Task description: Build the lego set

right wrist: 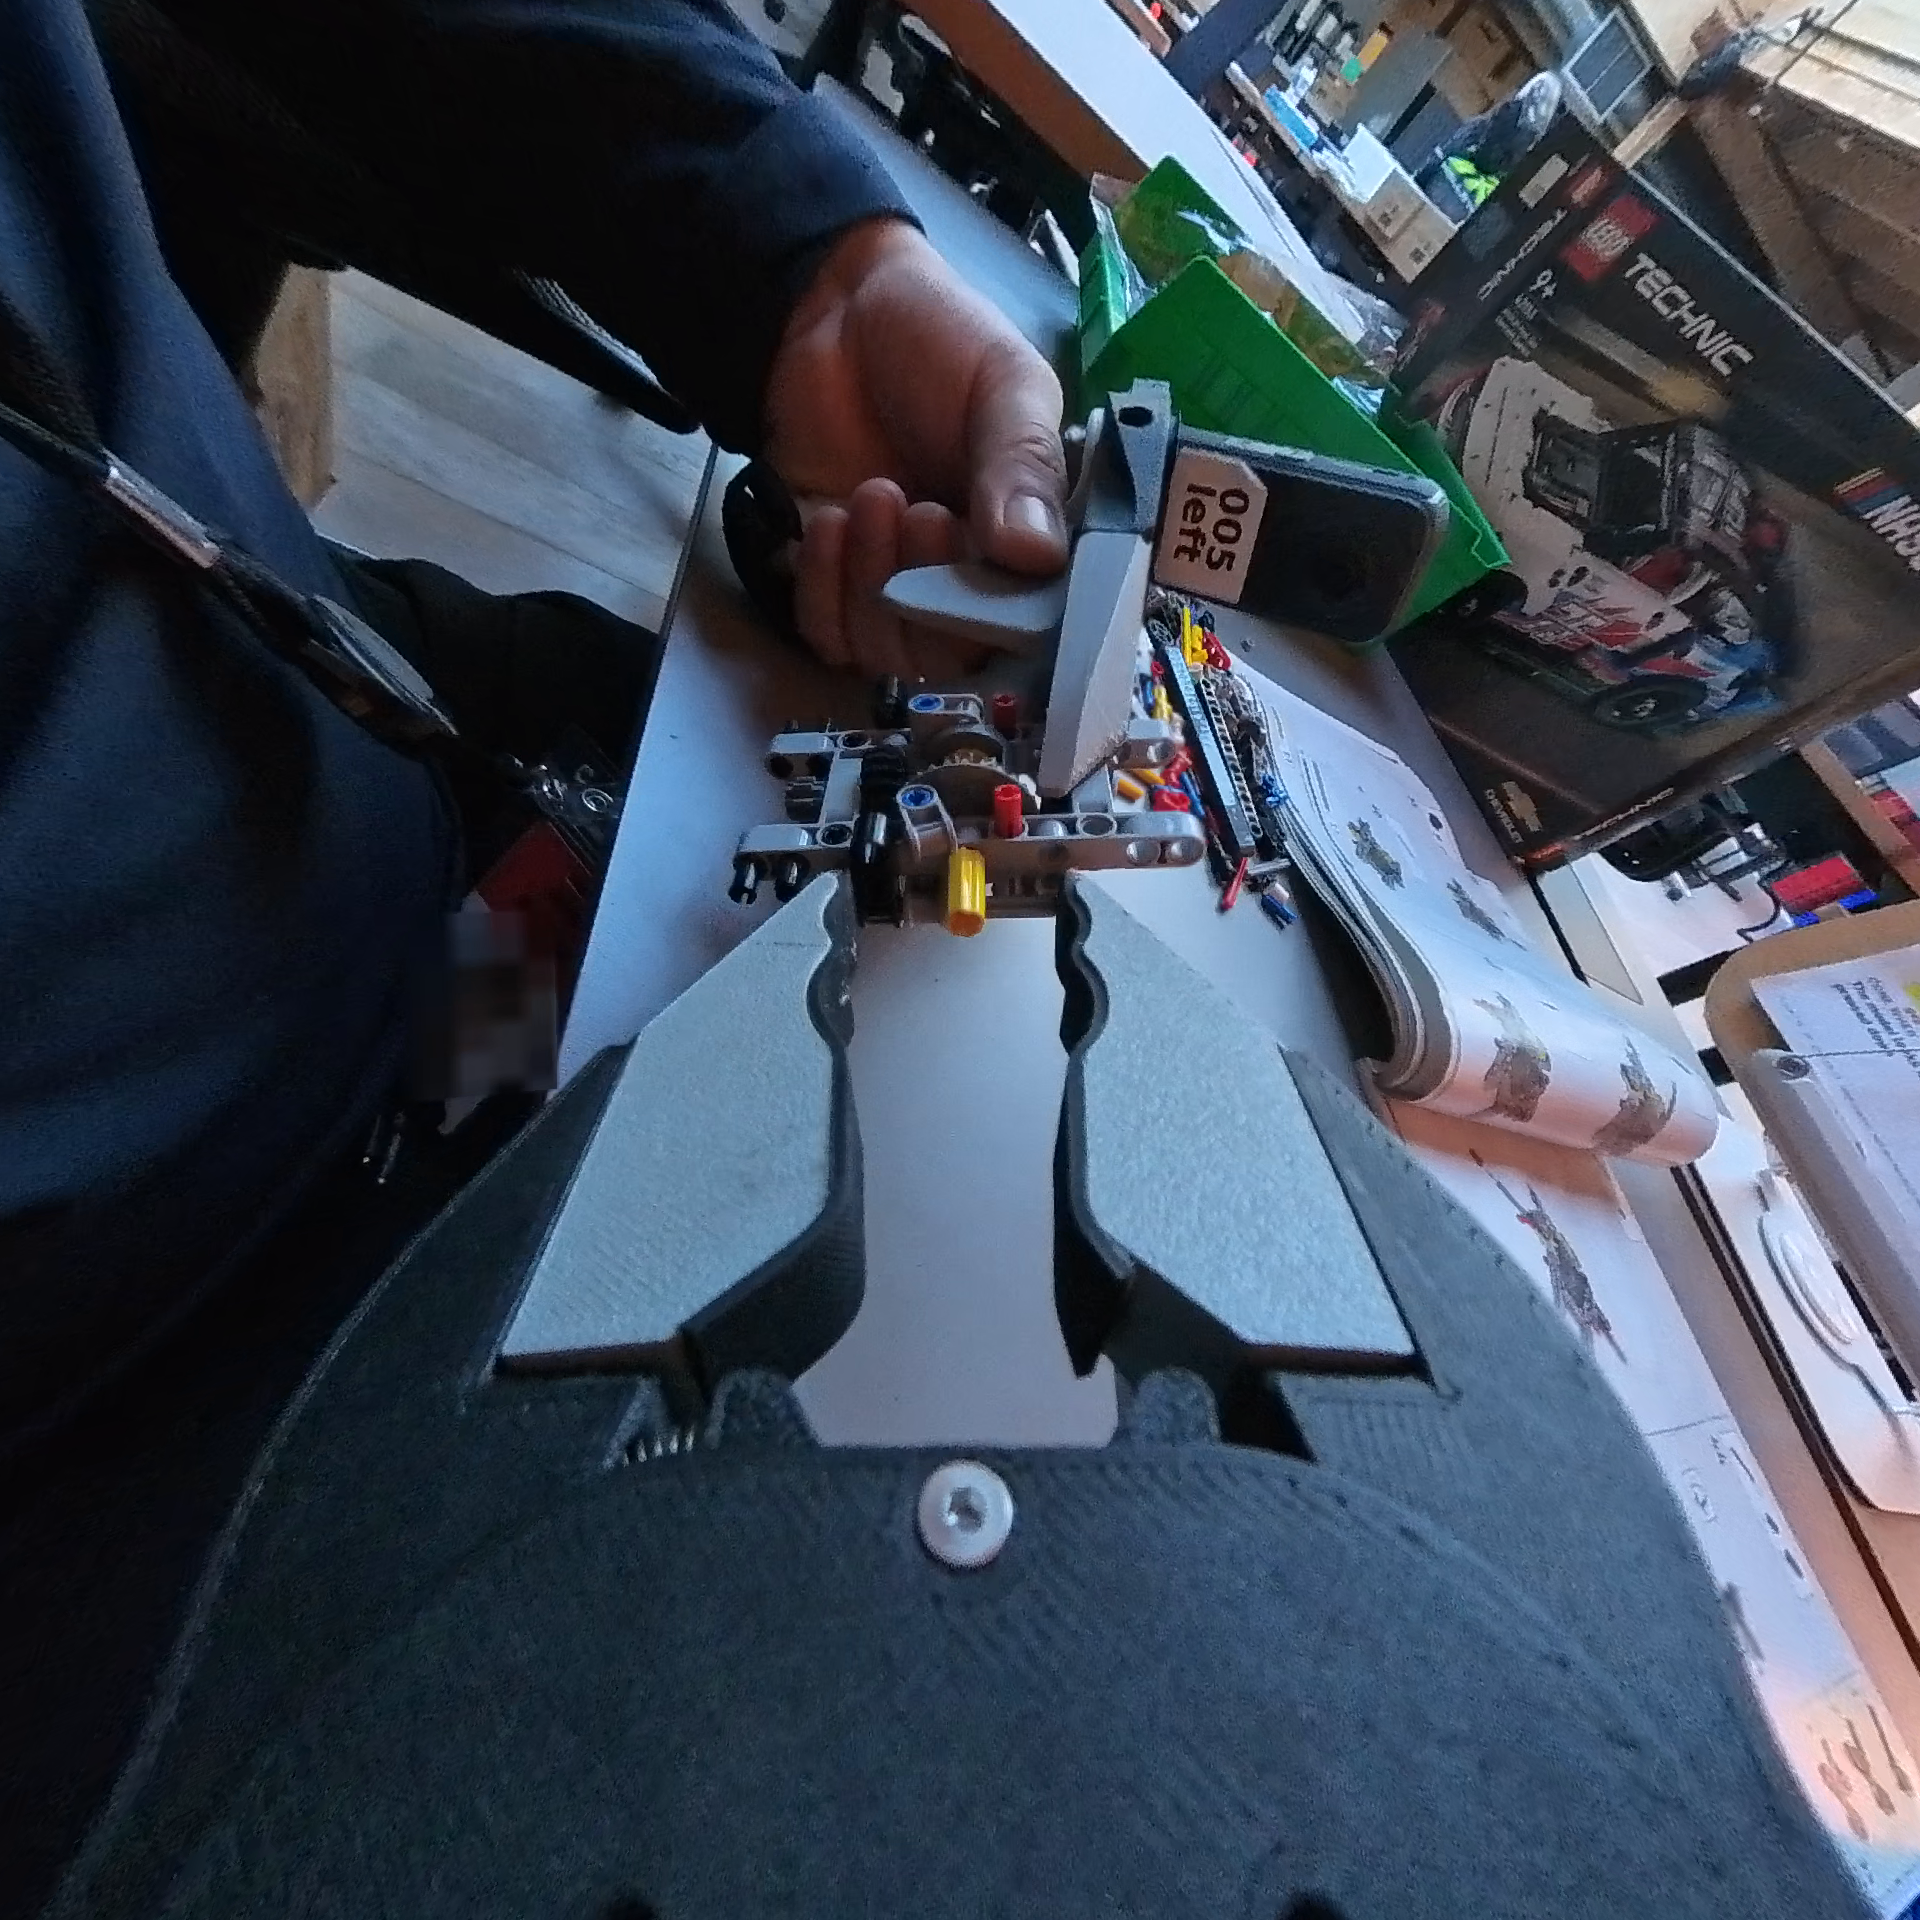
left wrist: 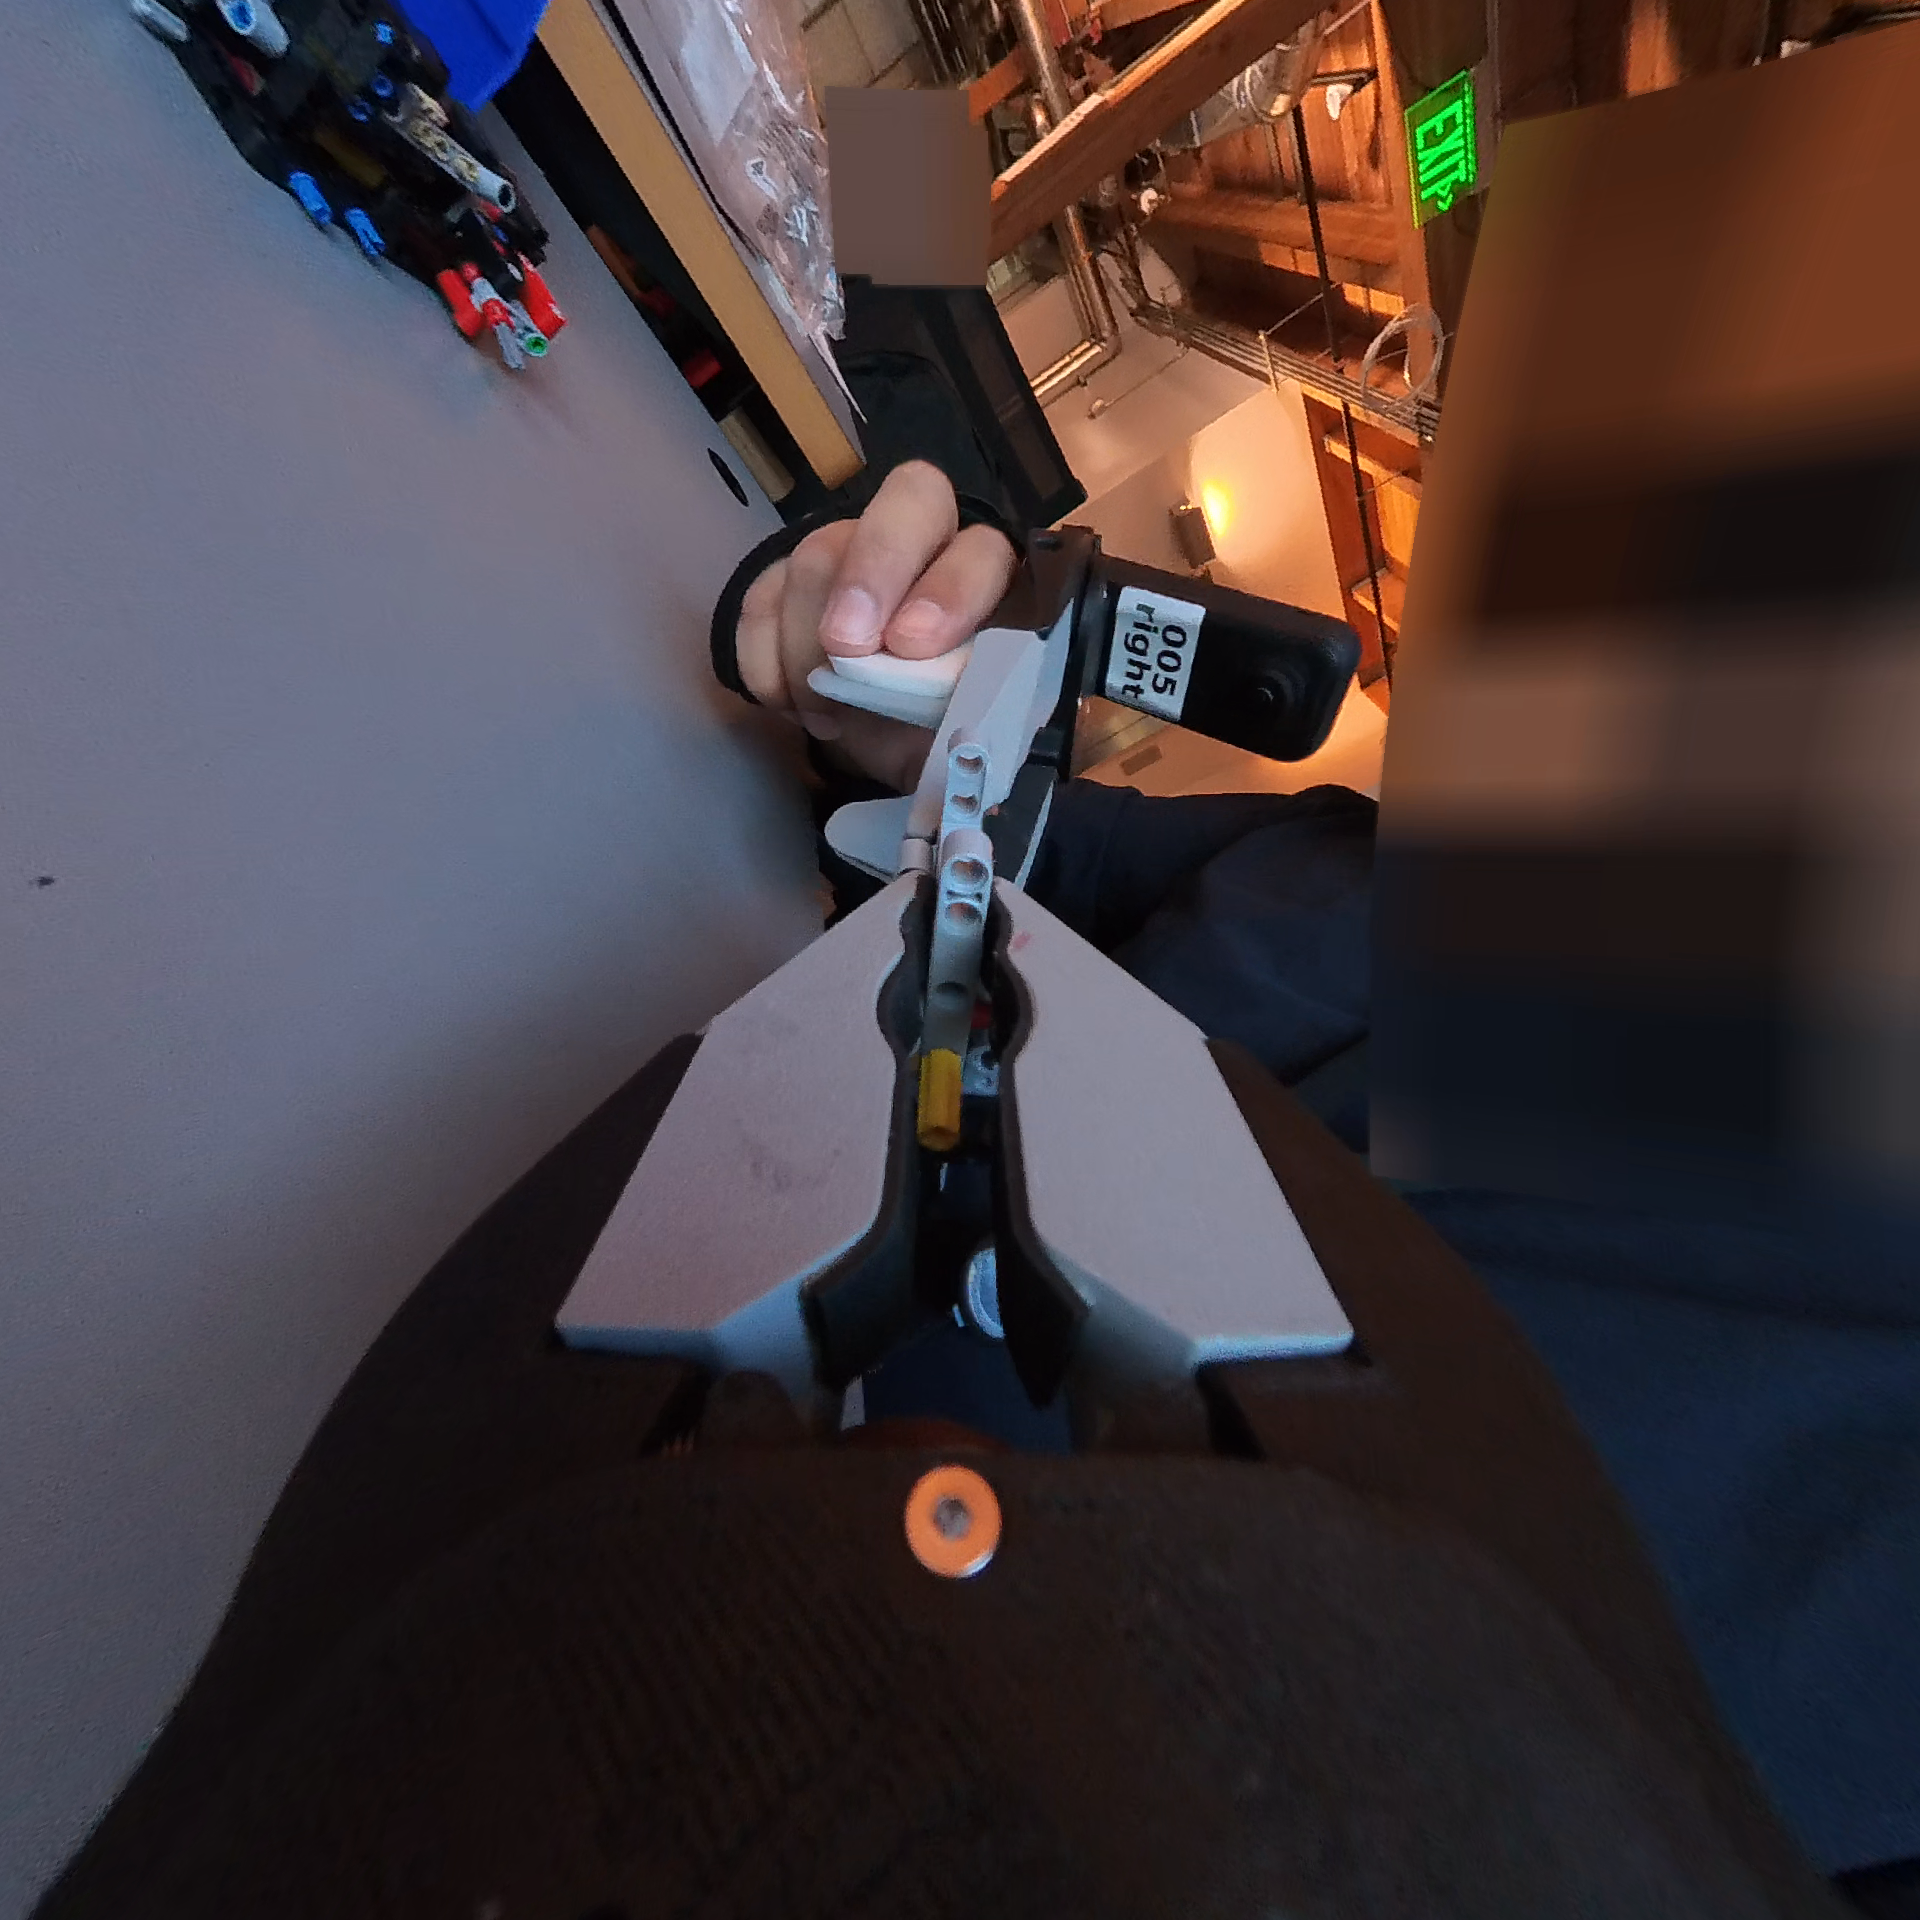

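- Over the near edge of the pale grey table, a small toy-brick frame is held up between two handheld grippers.
- As it stands, the frame is only partly built: two long grey beams with round holes, joined by cross pieces, with gear wheels between them, plus red, blue and black pins and a yellow peg sticking out of the near side.
- Many pieces lie unused: a scatter of small loose parts in red, blue, yellow and black sits on the table just beyond the frame.
- The left gripper is clenched on one grey beam. Its dark wavy pads press both flat faces, and the beam's far end pokes out past the tips.
- The right gripper has its jaws spread, its tips flanking the frame's near edge, one by the black gear and one by the beam. Whether the pads actually press on it I cannot tell.
- Each gripper has matte grey wedge-shaped fingers with black rubbery scalloped linings on a dark ribbed body, and a hand works its trigger.
- The bricks look like hard, smooth, slightly glossy plastic.
- A thick paper booklet lies open beside the parts, its pages curling. Behind it stand a green plastic bin and a large printed cardboard box.
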Demonstrator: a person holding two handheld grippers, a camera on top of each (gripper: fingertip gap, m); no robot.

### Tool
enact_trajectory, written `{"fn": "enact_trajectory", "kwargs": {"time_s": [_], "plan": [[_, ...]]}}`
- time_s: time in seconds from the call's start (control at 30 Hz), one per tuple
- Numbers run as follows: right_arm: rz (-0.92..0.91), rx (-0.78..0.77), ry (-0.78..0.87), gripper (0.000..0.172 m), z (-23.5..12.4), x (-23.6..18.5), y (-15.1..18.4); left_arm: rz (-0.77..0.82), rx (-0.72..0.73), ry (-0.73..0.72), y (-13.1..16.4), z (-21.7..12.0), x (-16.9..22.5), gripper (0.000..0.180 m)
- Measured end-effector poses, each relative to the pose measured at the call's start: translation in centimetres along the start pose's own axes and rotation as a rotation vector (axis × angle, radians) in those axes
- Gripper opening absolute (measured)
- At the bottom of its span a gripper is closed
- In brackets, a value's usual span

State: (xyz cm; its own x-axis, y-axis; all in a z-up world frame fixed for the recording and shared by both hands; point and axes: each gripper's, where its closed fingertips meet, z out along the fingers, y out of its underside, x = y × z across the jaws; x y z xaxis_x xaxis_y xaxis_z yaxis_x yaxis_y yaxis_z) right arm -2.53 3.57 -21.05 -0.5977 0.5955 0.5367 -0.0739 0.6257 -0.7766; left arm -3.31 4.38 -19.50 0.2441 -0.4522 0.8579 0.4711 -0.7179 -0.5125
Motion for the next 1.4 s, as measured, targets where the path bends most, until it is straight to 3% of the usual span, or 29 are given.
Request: {"fn": "enact_trajectory", "kwargs": {"time_s": [0.57,0.77,0.87,0.97,1.07,1.1,1.23,1.4], "plan": [[0.124,-0.093,-0.045,0.034,1.0,-0.3,1.4,-0.003,0.027,-0.136,-0.2,-0.5,-1.7,0.005],[0.147,-0.076,-0.058,0.034,1.1,-0.4,1.4,-0.01,0.03,-0.135,-0.2,-0.6,-1.7,0.005],[0.203,-0.004,-0.04,0.035,1.3,0.8,1.1,0.029,0.099,-0.113,-1.4,-1.1,-1.2,0.005],[0.316,0.099,-0.051,0.035,0.1,2.0,0.2,0.178,0.138,-0.119,-2.4,-1.0,-0.3,0.005],[0.459,0.108,-0.041,0.018,-1.5,3.7,1.5,0.504,0.148,-0.267,-3.9,-2.1,0.1,0.005],[0.493,0.121,-0.022,0.001,-2.0,4.4,1.8,0.647,0.129,-0.36,-4.2,-2.5,-0.1,0.005],[0.582,0.137,0.016,0.007,-2.0,5.7,2.2,1.149,-0.016,-0.602,-3.4,-2.8,-0.9,0.005],[0.508,0.02,0.028,0.008,0.3,4.7,2.4,1.396,-0.193,-0.742,-1.5,-2.0,-2.8,0.005]]}}
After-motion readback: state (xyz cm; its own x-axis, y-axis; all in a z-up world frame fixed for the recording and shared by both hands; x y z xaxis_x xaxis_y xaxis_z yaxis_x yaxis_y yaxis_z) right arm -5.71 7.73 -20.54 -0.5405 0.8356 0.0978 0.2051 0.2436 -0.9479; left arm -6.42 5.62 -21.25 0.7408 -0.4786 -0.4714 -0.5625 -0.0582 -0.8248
